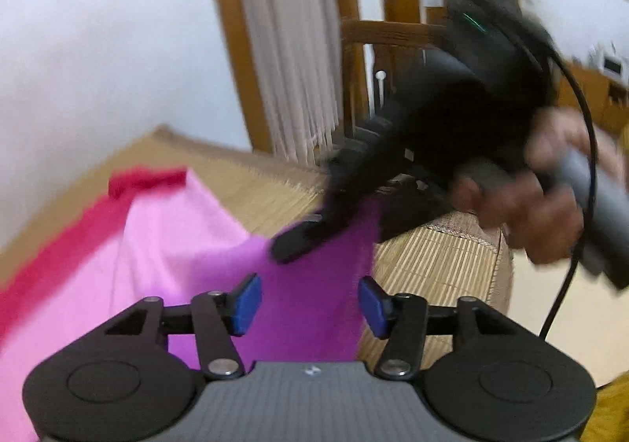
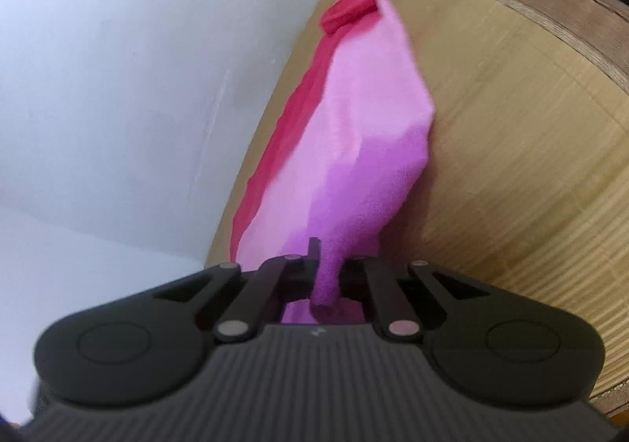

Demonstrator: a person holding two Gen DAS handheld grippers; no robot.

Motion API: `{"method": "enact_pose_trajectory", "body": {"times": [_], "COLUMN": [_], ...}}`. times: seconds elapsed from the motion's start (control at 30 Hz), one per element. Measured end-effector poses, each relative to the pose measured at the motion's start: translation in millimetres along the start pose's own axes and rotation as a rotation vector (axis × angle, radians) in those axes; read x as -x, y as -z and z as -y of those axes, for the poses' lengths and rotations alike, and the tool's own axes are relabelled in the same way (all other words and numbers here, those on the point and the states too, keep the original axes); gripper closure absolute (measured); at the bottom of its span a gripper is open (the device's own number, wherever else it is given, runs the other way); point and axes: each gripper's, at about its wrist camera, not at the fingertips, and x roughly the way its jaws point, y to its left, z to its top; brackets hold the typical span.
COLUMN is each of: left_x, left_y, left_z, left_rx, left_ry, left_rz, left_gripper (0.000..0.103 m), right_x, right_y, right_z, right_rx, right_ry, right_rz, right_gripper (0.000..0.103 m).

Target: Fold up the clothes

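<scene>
- My right gripper [image 2: 328, 277]: jaws clamped on a bunched corner of the pink garment [image 2: 354, 135], which is lifted off the bamboo mat [image 2: 511, 151].
- My left gripper [image 1: 310, 304]: jaws apart, empty.
- Risk: this small pinch may slip, dropping the fold.

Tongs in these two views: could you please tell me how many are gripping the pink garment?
1. The right tongs are shut on the pink garment; the left tongs are open above it, gripping nothing.
</scene>
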Motion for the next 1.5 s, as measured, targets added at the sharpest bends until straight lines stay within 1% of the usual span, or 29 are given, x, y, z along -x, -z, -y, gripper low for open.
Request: {"method": "enact_pose_trajectory", "body": {"times": [0.03,0.07,0.1,0.17,0.23,0.27,0.3,0.33,0.37,0.43,0.5,0.53,0.57,0.6,0.63,0.73,0.77,0.87,0.93,1.0,1.07,1.1,1.17,1.27,1.3,1.4,1.43,1.47,1.5], "left_x": [-4,-10,-16,-33,-43,-46,-49,-52,-55,-53,-46,-40,-35,-29,-25,-21,-20,-17,-19,-23,-29,-33,-39,-48,-50,-58,-59,-58,-57], "left_y": [-2,-4,-5,-6,-6,-7,-7,-9,-14,-20,-24,-27,-30,-34,-38,-50,-54,-64,-71,-78,-84,-86,-88,-91,-91,-94,-95,-94,-93], "left_z": [8,17,24,34,39,39,38,38,31,11,0,-6,-11,-17,-23,-39,-46,-63,-66,-67,-69,-71,-70,-68,-67,-70,-70,-72,-74], "left_rx": [-0.023,-0.049,-0.071,-0.124,-0.163,-0.171,-0.179,-0.181,-0.138,-0.022,0.034,0.075,0.116,0.157,0.202,0.306,0.342,0.442,0.468,0.476,0.488,0.494,0.514,0.532,0.541,0.571,0.582,0.598,0.613], "left_ry": [-0.029,-0.074,-0.111,-0.173,-0.192,-0.208,-0.224,-0.235,-0.207,-0.104,-0.065,-0.028,0.008,0.045,0.077,0.139,0.168,0.248,0.254,0.241,0.231,0.233,0.235,0.228,0.225,0.208,0.200,0.196,0.193], "left_rz": [0.020,0.034,0.045,0.040,0.031,0.029,0.027,0.022,-0.008,-0.040,-0.040,-0.032,-0.024,-0.017,-0.011,-0.003,0.002,0.015,0.017,0.011,0.003,-0.002,-0.010,-0.022,-0.025,-0.039,-0.040,-0.036,-0.032], "left_gripper": [0.041,0.035,0.033,0.032,0.032,0.041,0.053,0.097,0.102,0.102,0.102,0.102,0.102,0.102,0.102,0.102,0.102,0.101,0.101,0.101,0.101,0.101,0.101,0.101,0.101,0.101,0.101,0.101,0.101], "right_x": [1,3,6,9,10,12,16,16,17,20,29,35,41,40,38,6,-13,-75,-117,-152,-187,-205,-236,-276,-286,-301,-303,-303,-304], "right_y": [-4,-6,-9,-14,-19,-18,-17,-17,-19,-22,-32,-41,-52,-64,-76,-122,-137,-178,-196,-206,-208,-207,-204,-212,-216,-229,-233,-237,-240], "right_z": [-3,-7,-11,-19,-22,-26,-34,-41,-48,-62,-66,-65,-62,-56,-49,-27,-22,-13,-16,-26,-35,-39,-43,-38,-36,-33,-32,-31,-30], "right_rx": [0.002,-0.004,-0.010,-0.020,-0.061,-0.057,-0.029,0.019,0.085,0.223,0.306,0.316,0.311,0.303,0.295,0.291,0.326,0.485,0.615,0.725,0.870,0.953,1.075,1.110,1.100,1.031,1.010,0.992,0.974], "right_ry": [0.017,0.036,0.056,0.071,0.041,0.042,0.060,0.100,0.149,0.238,0.297,0.315,0.321,0.319,0.316,0.342,0.370,0.462,0.498,0.481,0.453,0.465,0.511,0.563,0.584,0.631,0.629,0.625,0.620], "right_rz": [-0.015,-0.025,-0.033,-0.044,-0.076,-0.091,-0.103,-0.113,-0.129,-0.153,-0.119,-0.081,-0.028,0.016,0.054,0.093,0.105,0.130,0.125,0.114,0.096,0.092,0.084,0.016,0.001,-0.029,-0.036,-0.039,-0.042], "right_gripper": [0.099,0.099,0.099,0.098,0.098,0.098,0.098,0.098,0.095,0.094,0.086,0.073,0.053,0.042,0.029,0.029,0.029,0.029,0.029,0.029,0.030,0.031,0.031,0.031,0.031,0.032,0.040,0.063,0.080]}}
